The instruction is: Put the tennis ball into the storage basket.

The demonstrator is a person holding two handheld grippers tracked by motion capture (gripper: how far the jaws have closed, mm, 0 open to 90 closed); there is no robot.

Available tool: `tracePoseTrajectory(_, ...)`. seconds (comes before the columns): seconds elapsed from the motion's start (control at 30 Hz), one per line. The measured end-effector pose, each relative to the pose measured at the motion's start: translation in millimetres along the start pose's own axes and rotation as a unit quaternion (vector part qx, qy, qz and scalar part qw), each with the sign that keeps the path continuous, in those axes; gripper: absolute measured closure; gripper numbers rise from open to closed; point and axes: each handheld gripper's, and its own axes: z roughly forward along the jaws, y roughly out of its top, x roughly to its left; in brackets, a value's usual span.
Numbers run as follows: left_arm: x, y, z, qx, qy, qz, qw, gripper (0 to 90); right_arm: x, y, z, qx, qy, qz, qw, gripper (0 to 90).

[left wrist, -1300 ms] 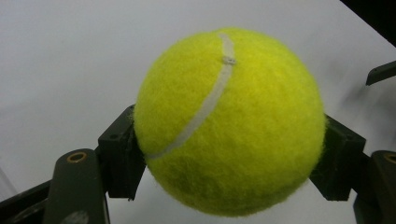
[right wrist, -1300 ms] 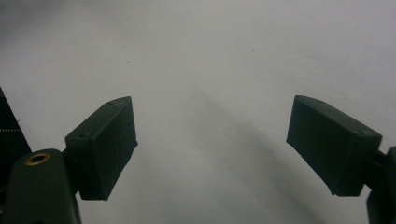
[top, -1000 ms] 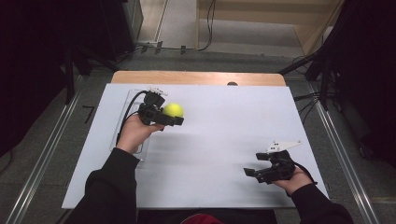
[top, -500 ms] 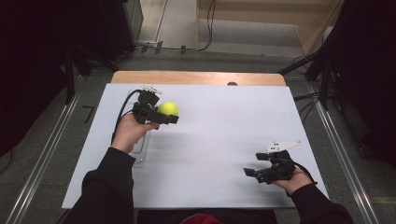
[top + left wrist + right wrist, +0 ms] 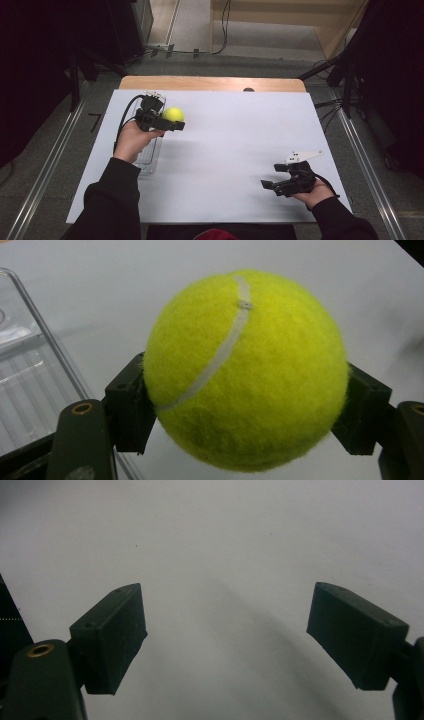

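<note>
Tennis ball (image 5: 174, 114) is sitting pinched between the left gripper (image 5: 170, 121) jaws, held above the white desk (image 5: 235, 150) near its far-left corner. In the left gripper view the ball (image 5: 245, 372) is pressing against both black pads (image 5: 131, 405), white seam facing the camera. Clear plastic tray (image 5: 148, 157) is lying by the desk's left edge, just under that hand. Right gripper (image 5: 274, 176) is hovering near the near-right corner, jaws spread wide, nothing between them (image 5: 227, 640).

L gripper (image 5: 172, 121) fingers clamped, raised | R gripper (image 5: 272, 176) fingers spread wide, low
</note>
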Motion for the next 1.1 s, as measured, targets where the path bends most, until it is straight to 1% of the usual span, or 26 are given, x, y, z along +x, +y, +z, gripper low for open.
tracePoseTrajectory(0.4, 8.1, -2.4, -8.1, -0.003, 0.010, -0.007, 0.9999, 26.0, 0.5, 0.1, 0.5, 0.000, 0.001, 0.000, 1.0000, 13.9)
tracePoseTrajectory(0.47, 9.5, -2.9, -9.8, -0.004, 0.014, -0.010, 0.9998, 26.0, 0.4, 0.0, 0.5, 0.001, 0.001, 0.000, 1.0000, 13.9)
tracePoseTrajectory(0.67, 14.7, -4.6, -13.8, -0.008, 0.017, -0.018, 0.9997, 26.0, 0.4, 0.0, 0.7, 0.000, 0.001, 0.001, 1.0000, 13.9)
tracePoseTrajectory(0.73, 16.3, -4.8, -15.0, -0.008, 0.017, -0.019, 0.9996, 26.0, 0.3, 0.0, 0.9, 0.001, 0.001, 0.001, 1.0000, 13.9)
tracePoseTrajectory(0.77, 16.3, -4.8, -15.6, -0.009, 0.023, -0.018, 0.9995, 26.0, 0.3, 0.0, 1.0, 0.001, 0.001, 0.001, 1.0000, 13.9)
tracePoseTrajectory(0.8, 16.6, -4.8, -16.0, -0.008, 0.024, -0.018, 0.9995, 25.9, 0.4, 0.1, 1.0, 0.001, 0.001, 0.001, 1.0000, 13.9)
tracePoseTrajectory(0.87, 18.7, -5.2, -17.9, -0.009, 0.023, -0.018, 0.9995, 26.0, 0.5, 0.1, 1.0, 0.002, 0.000, 0.000, 1.0000, 13.9)
tracePoseTrajectory(0.93, 20.1, -5.7, -19.5, -0.013, 0.025, -0.024, 0.9993, 26.0, 0.7, 0.2, 1.3, 0.001, 0.001, 0.001, 1.0000, 13.9)
tracePoseTrajectory(1.1, 24.2, -7.1, -23.7, -0.016, 0.029, -0.027, 0.9991, 26.0, 0.7, 0.2, 1.6, 0.002, 0.001, 0.002, 1.0000, 13.9)
